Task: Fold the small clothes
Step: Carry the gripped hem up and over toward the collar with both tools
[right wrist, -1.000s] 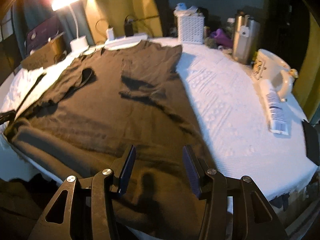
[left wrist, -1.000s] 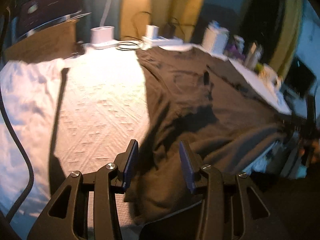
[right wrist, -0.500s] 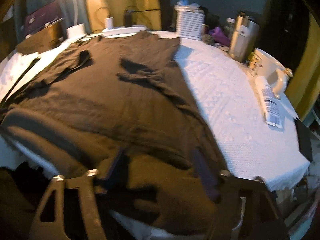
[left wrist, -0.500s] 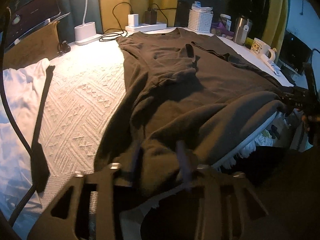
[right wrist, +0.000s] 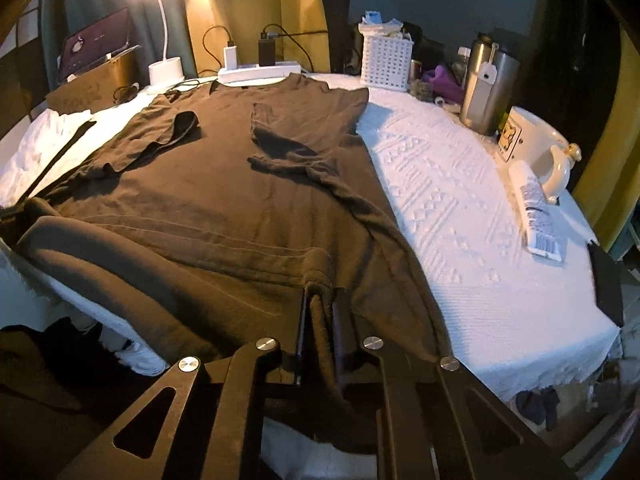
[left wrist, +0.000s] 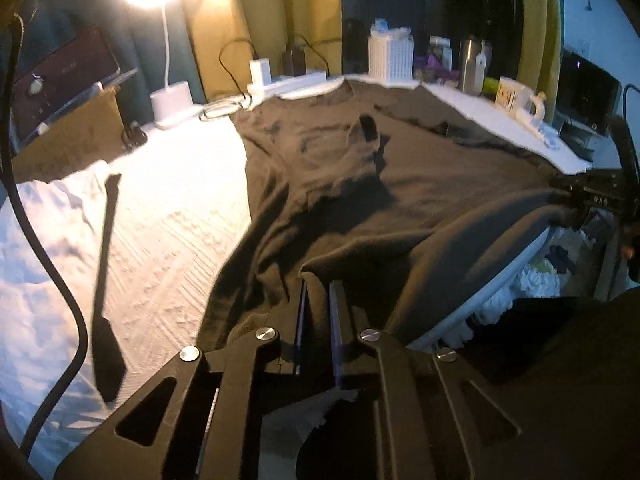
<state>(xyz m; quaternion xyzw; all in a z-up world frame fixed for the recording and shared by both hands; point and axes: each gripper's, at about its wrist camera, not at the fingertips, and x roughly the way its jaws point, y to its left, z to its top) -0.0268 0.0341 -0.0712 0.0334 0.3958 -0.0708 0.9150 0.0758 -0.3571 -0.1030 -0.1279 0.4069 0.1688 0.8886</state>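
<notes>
Far left: white cloth [left wrist: 36, 232] bunched on tabletop [right wrist: 460, 216], dark strap [left wrist: 105, 280] lying across its edge. Behind: lit desk lamp [right wrist: 162, 20] w/ white base, power strip [right wrist: 260, 70] w/ two chargers plugged in.

Centre: brown T-shirt [right wrist: 224, 184] spread flat on white textured cover, neck toward power strip, both sleeves folded inward onto body. Hem end hanging over near tabletop edge, partly rolled.

Left tool [left wrist: 318, 312]: just closed, narrow, pads clamped on hem fold at shirt's left corner; fabric bunched up betw. pads. Right tool [right wrist: 320, 320]: same, just closed, narrow, pinching hem fold nearer shirt's right side; cloth ridge standing up betw. pads, rest draped below.

Right of shirt: bare white cover. Behind: white lattice basket [right wrist: 386, 62], steel flask [right wrist: 486, 84] w/ tag, white mug [right wrist: 538, 148]. Tube [right wrist: 534, 208] lying flat just in front of mug. Dark flat item [right wrist: 608, 280] at far right edge, type not clear.
</notes>
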